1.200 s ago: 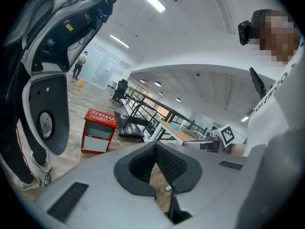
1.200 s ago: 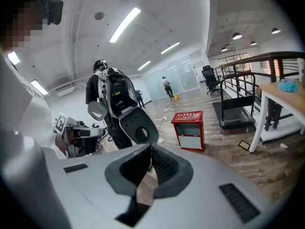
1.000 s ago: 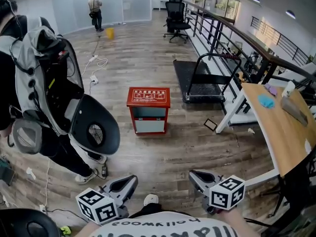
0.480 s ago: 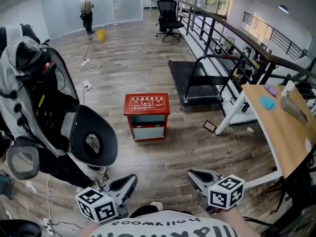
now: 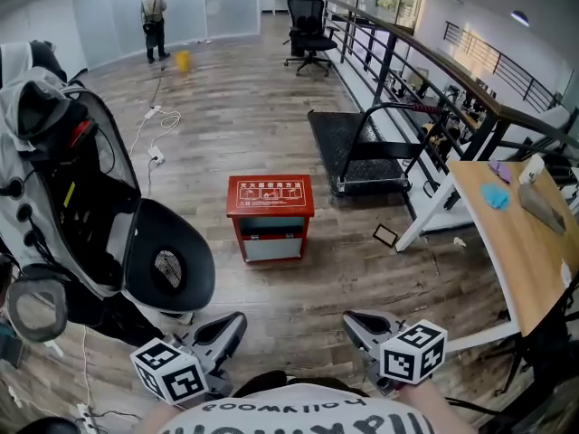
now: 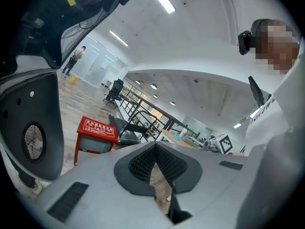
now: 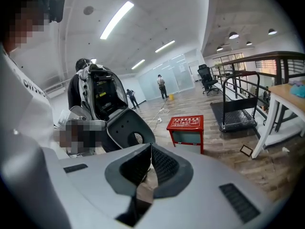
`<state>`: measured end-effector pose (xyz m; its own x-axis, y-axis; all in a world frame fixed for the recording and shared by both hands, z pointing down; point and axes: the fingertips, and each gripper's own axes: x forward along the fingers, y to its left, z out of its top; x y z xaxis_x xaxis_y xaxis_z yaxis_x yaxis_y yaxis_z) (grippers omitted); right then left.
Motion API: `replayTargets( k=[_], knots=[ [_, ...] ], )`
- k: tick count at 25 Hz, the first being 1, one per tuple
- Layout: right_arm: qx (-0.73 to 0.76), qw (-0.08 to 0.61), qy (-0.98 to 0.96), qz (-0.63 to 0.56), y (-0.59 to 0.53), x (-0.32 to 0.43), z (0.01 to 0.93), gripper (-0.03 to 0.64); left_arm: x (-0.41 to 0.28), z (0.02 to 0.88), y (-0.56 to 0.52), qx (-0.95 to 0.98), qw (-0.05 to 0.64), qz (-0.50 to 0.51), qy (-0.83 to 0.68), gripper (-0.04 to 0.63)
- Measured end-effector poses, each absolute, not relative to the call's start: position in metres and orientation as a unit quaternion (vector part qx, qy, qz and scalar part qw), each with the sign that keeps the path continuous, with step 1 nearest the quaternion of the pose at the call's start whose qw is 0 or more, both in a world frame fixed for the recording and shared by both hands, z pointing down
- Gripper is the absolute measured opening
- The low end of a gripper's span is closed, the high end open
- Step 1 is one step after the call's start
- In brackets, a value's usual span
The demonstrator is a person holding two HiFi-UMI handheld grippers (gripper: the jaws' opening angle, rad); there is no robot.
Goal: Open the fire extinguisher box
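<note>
1. Nearer than a second ago: red fire extinguisher box [image 5: 270,217], closed, at 12 o'clock.
2. My left gripper [image 5: 233,322] and right gripper [image 5: 355,320]: jaws together, holding nothing.
3. Black seat shell [image 5: 168,257] at 10 o'clock; treadmill [image 5: 360,148] at 1 o'clock.

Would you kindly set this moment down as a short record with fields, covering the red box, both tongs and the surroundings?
box: fire extinguisher box, red, upright on the wood floor, front door looks shut
left: left tongs shut, empty, well short of the box
right: right tongs shut, empty, well short of the box
beyond box: treadmill
right side: wooden desk
far end: person near a yellow bucket
task: opening not yet begun
</note>
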<state>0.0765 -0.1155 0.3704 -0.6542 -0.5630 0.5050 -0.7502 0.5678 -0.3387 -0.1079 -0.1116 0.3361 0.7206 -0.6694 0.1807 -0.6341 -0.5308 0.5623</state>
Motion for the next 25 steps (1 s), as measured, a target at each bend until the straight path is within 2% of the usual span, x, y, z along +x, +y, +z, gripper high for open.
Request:
replayTargets(
  k=[12,25],
  knots=[
    [0.369,0.204,-0.869,0.26,-0.164,0.095,0.375,0.009,-0.101,0.351,-0.137,0.858,0.337,-0.026,-0.388,0.006],
    [0.299,0.237,-0.891,0.244,-0.253,0.095,0.39,0.009,-0.071,0.359,-0.231,0.835,0.341,-0.005,-0.433,0.006]
  ],
)
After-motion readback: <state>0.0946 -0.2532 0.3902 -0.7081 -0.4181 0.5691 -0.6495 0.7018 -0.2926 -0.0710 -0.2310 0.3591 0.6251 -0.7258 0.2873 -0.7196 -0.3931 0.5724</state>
